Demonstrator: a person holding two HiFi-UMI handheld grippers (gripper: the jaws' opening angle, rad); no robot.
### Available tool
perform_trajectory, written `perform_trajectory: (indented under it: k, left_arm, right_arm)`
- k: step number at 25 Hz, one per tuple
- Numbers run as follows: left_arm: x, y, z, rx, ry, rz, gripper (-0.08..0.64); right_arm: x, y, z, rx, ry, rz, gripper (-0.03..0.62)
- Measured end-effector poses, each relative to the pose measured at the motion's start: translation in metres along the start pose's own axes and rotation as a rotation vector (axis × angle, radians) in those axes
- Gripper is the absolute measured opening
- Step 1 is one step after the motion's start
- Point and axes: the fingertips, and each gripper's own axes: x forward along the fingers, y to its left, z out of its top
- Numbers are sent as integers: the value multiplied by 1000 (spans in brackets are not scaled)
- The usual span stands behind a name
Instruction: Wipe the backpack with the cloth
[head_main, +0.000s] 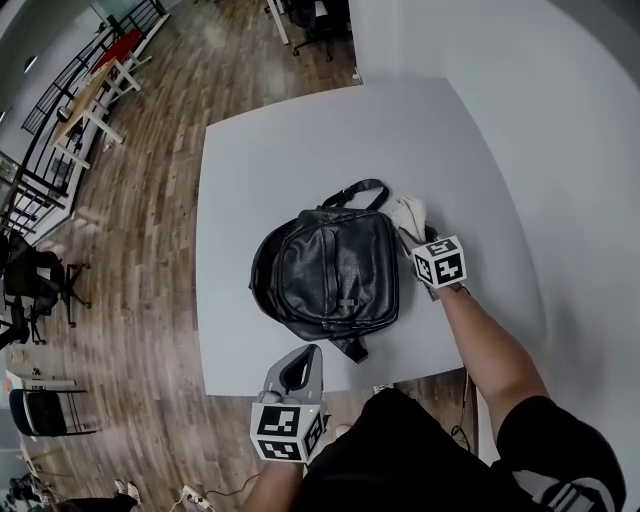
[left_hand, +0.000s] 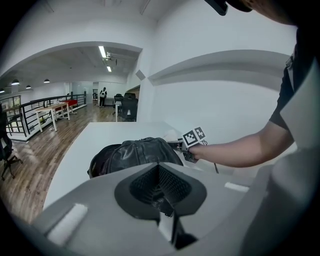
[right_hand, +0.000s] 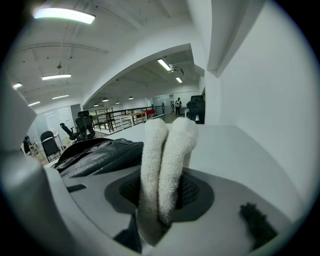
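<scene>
Glossy leather backpack (head_main: 330, 275), fluffy terry cloth (right_hand: 165, 160), matt smooth table (head_main: 300, 150)

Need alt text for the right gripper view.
The right gripper is shut on a folded white cloth that stands up between its jaws. A black backpack lies to the left on a grey table, with an open office beyond.

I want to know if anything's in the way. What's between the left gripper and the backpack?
Only a bare strip of the table lies between the left gripper and the backpack, as the head view shows.
</scene>
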Motion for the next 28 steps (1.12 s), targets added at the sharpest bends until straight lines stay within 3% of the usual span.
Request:
perform_trajectory:
  k: [28]
  left_arm:
    - [-43, -22, -18, 9, -58, -18, 8]
  right_arm:
    - [-56, 39, -36, 6, 5, -13, 129]
